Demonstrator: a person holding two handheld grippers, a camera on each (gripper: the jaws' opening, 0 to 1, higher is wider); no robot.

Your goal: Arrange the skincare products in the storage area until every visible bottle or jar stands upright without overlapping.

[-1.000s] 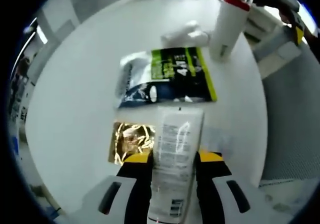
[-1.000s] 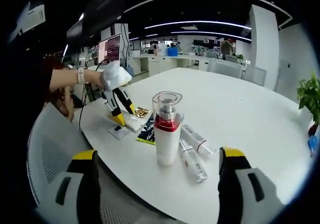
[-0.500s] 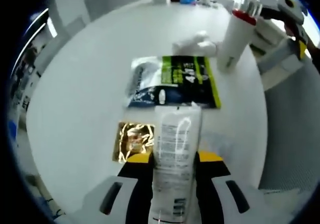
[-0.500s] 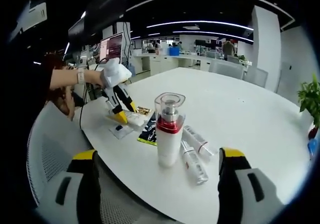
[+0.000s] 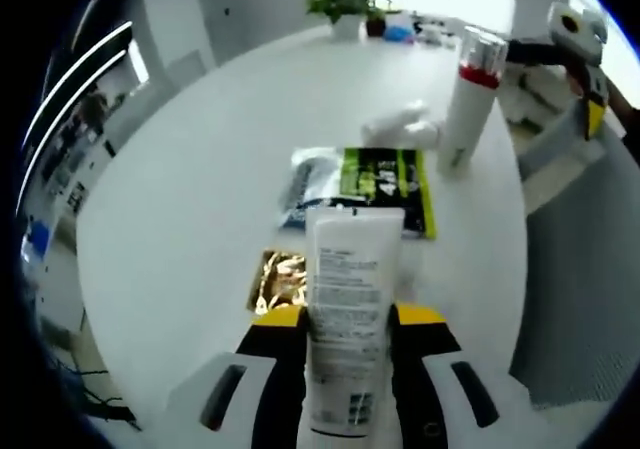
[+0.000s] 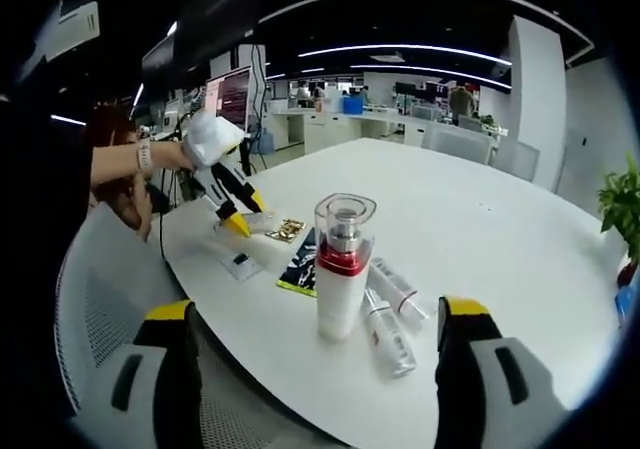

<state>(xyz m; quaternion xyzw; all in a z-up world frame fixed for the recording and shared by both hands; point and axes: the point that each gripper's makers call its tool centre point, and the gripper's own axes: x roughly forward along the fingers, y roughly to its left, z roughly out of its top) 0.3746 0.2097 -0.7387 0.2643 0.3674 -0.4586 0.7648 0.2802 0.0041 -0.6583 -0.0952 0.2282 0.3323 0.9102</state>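
Skincare products lie spread over a white round bench (image 5: 180, 189). In my left gripper view, the left gripper (image 5: 345, 314) has its 2 yellow-tipped fingers (image 5: 275, 317) pinching a white tube (image 5: 345, 309) printed with small text. The tube is clamped between them and points away from the camera, lifted above the bench. Beyond its far end lies a flat green and dark sachet (image 5: 365, 184), and beside the tube, lower left, a shiny gold packet (image 5: 280, 277) lies flat. Further off, a tall white pump bottle (image 5: 468, 104) with a red collar and clear cap stands upright, with small white tubes (image 5: 400, 129) lying on their sides just beside it. A potted plant (image 5: 345, 4) stands at the far edge.

My right gripper view looks across the same bench from the opposite side. The right gripper (image 6: 315, 339) has its 2 fingers (image 6: 175, 319) spread wide with nothing between them. Between them I see the pump bottle (image 6: 340, 269) upright near the bench edge, and 2 slim tubes (image 6: 385, 314) lying beside it. Behind it sit the sachet (image 6: 300, 264) and gold packet (image 6: 288, 231). This view shows what the other cannot: a person's hand (image 6: 165, 156) carrying the left gripper (image 6: 235, 214) tilted down over the bench. A small flat pale packet (image 6: 238, 262) lies near the bench edge.
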